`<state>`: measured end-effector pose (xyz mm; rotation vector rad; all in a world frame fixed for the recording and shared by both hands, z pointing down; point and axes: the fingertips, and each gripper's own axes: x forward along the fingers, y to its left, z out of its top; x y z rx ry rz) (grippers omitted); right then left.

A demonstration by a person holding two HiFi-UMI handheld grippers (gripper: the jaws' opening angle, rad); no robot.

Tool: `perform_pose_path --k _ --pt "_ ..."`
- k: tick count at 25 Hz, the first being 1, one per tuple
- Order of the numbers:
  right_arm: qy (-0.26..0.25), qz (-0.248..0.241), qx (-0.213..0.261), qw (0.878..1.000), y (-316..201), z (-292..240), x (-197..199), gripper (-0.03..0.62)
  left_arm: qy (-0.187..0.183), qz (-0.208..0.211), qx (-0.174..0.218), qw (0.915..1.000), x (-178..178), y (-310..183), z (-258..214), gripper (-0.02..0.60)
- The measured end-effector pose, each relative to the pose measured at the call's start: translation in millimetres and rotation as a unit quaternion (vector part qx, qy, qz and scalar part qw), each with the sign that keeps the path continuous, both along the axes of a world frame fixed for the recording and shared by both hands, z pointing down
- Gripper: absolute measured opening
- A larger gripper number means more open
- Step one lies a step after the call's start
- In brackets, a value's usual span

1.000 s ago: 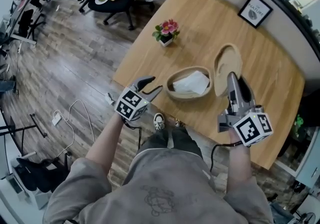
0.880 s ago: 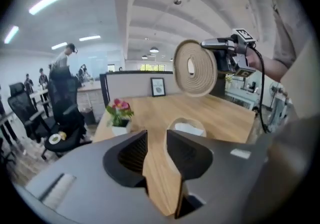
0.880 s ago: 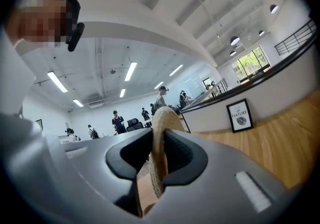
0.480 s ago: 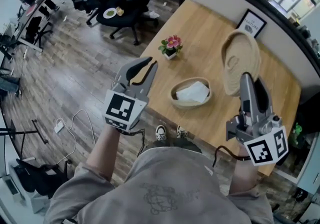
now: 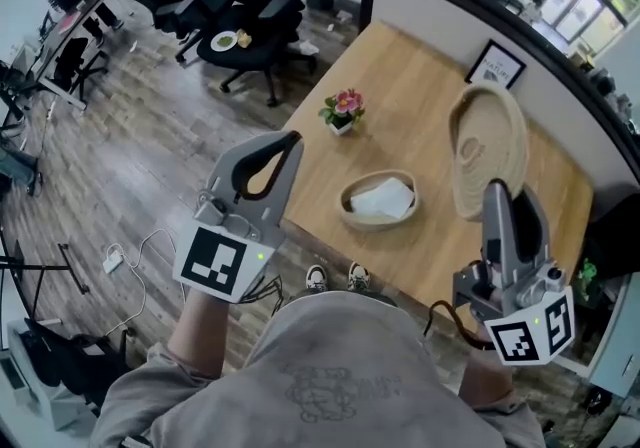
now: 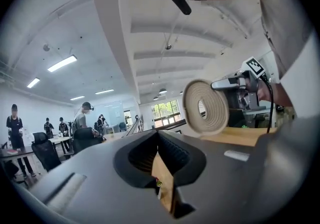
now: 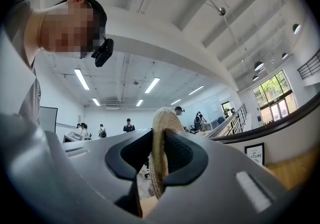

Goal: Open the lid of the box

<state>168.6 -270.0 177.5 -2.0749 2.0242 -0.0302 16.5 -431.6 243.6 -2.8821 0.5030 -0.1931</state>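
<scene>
The left hand-held gripper (image 5: 288, 140) is closed with nothing between its jaws, and it is raised near the left edge of the table (image 5: 420, 56). The right hand-held gripper (image 5: 497, 194) is clamped on the rim of the woven lid (image 5: 487, 141), which stands on edge in the air, well clear of the box (image 5: 378, 222). The box sits uncovered near the table's front edge, with a white folded sheet (image 5: 381, 197), paper or cloth, inside it. A small flower pot (image 5: 342, 109) stands beyond the box. A framed picture (image 5: 497, 64) stands at the table's far side by the partition.
</scene>
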Motion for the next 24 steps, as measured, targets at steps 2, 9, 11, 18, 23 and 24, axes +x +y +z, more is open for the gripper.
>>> perform_pose_path --k 2,9,11,18,23,24 --pt "0.002 -0.004 -0.014 1.000 1 6 -7 0.081 0.000 -0.004 -0.007 1.0000 -6 4 4 0.000" --pt "-0.015 -0.030 -0.052 0.998 -10 36 -25 0.081 -0.009 -0.016 -0.030 0.9994 -12 13 22 -0.001" --pt "-0.010 -0.033 -0.056 0.998 -12 38 -23 0.081 -0.010 -0.019 -0.028 0.9994 -12 13 20 -0.001" --pt "-0.007 -0.029 -0.061 0.998 -11 39 -15 0.081 -0.010 -0.024 -0.023 0.9994 -11 15 16 0.000" --pt "-0.006 -0.027 -0.059 0.998 -10 36 -9 0.081 -0.012 -0.025 -0.019 0.9994 -7 16 12 0.000" --pt "-0.006 -0.027 -0.058 0.998 -10 36 -7 0.081 -0.011 -0.025 -0.016 0.9995 -6 16 11 -0.001"
